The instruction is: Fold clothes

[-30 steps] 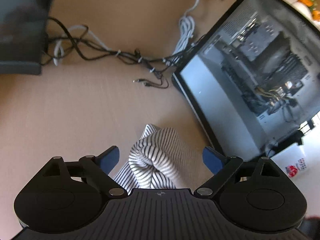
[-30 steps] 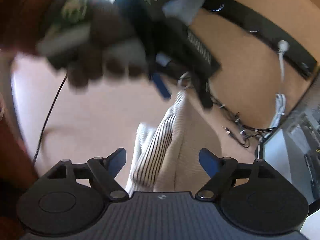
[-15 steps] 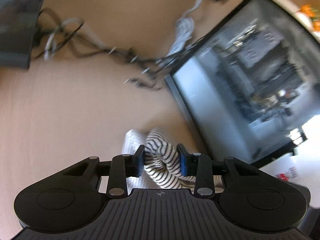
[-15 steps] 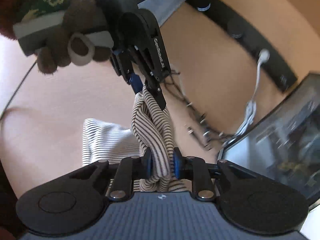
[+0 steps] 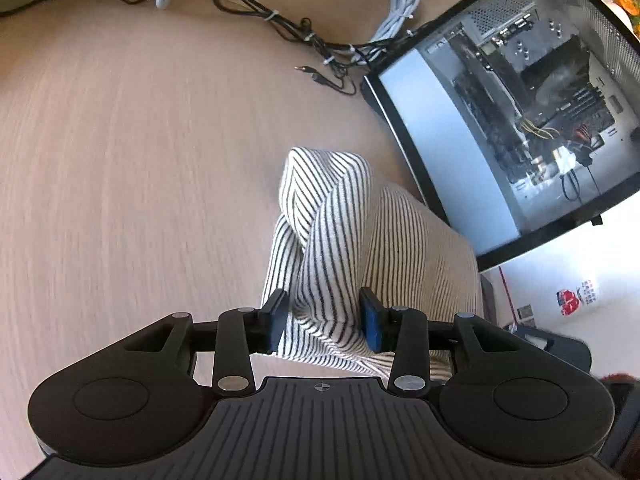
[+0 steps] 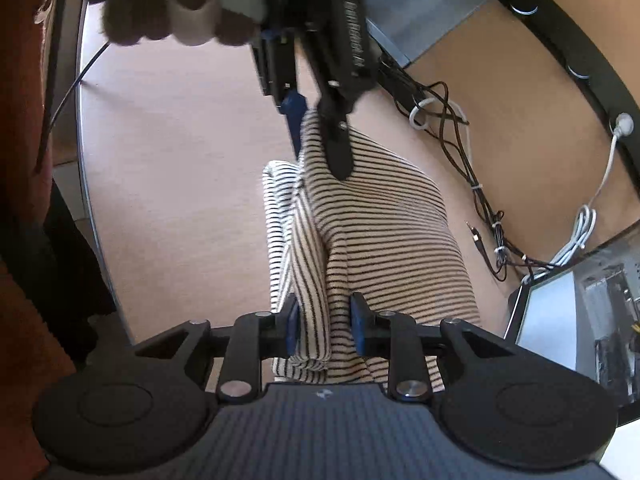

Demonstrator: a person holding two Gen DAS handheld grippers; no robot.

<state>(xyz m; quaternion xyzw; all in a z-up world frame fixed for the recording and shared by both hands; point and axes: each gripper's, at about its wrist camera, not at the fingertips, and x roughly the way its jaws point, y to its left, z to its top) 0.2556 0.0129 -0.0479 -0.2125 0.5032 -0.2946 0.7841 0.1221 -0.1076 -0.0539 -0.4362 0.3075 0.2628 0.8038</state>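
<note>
Striped garment [image 6: 376, 232] hangs clamped in left gripper [image 5: 323, 322] and right gripper [image 6: 323, 322]; keep it taut, lowering evenly onto desk [image 5: 140, 160].

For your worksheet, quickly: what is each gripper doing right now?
Left gripper: closed on a bunch of the striped garment.
Right gripper: closed on another fold of the same garment.

Wooden table [image 5: 140, 152]: striped garment [image 5: 360, 232], cables [image 5: 304, 36], PC case [image 5: 520, 92]
</note>
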